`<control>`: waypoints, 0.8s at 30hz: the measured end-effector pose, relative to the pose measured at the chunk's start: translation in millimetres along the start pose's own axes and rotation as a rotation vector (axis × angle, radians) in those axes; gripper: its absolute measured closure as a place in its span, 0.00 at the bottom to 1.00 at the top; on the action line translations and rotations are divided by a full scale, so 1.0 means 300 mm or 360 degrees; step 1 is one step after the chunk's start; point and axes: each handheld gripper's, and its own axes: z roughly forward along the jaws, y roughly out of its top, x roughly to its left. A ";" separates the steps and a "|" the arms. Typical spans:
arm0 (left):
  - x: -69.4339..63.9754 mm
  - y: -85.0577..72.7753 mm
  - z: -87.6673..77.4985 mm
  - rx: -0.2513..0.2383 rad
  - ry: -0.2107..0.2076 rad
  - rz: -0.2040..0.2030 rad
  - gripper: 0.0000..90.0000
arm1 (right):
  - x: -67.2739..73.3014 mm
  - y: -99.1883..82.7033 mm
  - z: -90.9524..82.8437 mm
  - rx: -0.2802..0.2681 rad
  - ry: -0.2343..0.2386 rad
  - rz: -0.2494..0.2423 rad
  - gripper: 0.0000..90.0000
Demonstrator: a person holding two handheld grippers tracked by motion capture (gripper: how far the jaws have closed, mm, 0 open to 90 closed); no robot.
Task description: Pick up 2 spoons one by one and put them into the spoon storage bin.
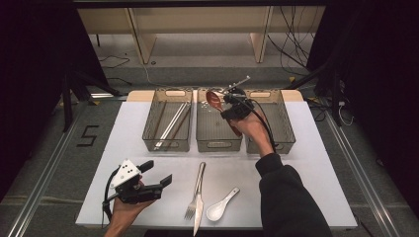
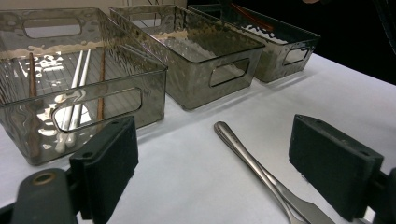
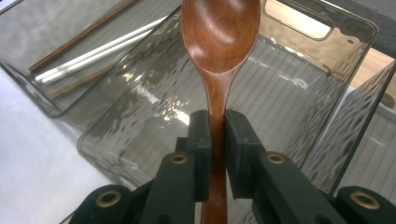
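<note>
Wooden spoon (image 3: 219,51) between hand-held gripper (image 3: 217,140) pads

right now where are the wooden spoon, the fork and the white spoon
wooden spoon (image 3: 219,32), right gripper view, on its bowl
fork (image 1: 190,211), high view, on its tines
white spoon (image 1: 216,211), high view, on its bowl

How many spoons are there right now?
2: a wooden spoon gripped in the right tool over the middle bin, and a white spoon on the table. Others may be hidden.
</note>
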 end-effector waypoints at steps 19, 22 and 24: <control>0.000 0.000 -0.001 -0.0003 -0.0003 -0.0001 0.17 | 0.004 0.024 0.065 -0.0005 -0.0048 0.0017 0.91; 0.001 0.000 -0.001 -0.0003 -0.0002 -0.0002 0.17 | 0.004 0.024 0.071 0.0002 -0.0049 0.0033 0.91; -0.001 0.001 -0.001 -0.0005 -0.0001 -0.0005 0.17 | 0.001 0.024 0.078 0.0005 -0.0050 0.0031 0.91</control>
